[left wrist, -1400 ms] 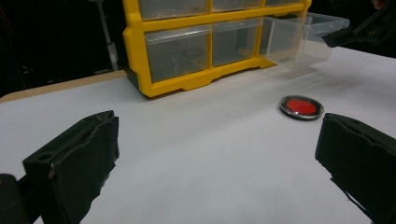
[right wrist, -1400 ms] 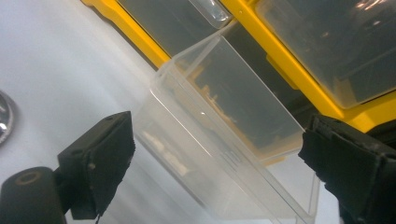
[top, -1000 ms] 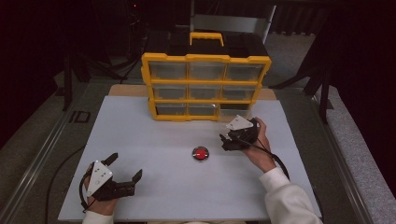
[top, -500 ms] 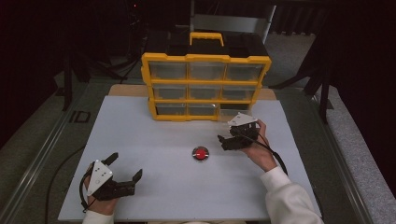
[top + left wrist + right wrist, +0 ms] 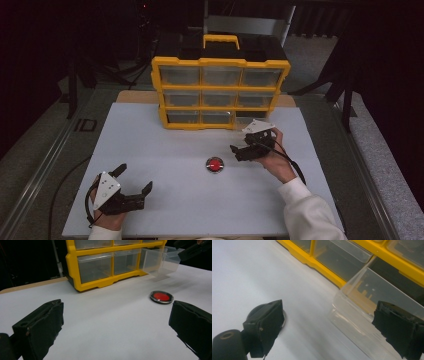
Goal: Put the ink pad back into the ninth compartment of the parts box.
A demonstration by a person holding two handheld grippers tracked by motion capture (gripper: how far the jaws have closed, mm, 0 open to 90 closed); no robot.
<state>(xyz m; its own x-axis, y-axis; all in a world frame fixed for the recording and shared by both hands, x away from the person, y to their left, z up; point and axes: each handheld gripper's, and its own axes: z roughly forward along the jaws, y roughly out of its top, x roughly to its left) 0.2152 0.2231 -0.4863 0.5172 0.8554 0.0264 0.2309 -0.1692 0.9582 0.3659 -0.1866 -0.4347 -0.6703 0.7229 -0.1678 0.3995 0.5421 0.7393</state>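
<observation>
I see the clear drawer [image 5: 248, 120] pulled out of the yellow organizer [image 5: 220, 92] at its bottom-right slot, long axis pointing toward 6 o'clock. My right gripper [image 5: 246, 148] hangs just at the drawer's 6 o'clock, jaws spread and empty. The red disc [image 5: 215, 164] lies at that gripper's 8 o'clock; my left gripper [image 5: 134, 186] rests spread well apart.

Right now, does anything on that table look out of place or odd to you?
One thing: the clear drawer at the bottom right of the yellow organizer is pulled out, while the other drawers sit flush. A small red disc lies loose on the white table in front of it. Nothing looks spilled or broken.
</observation>
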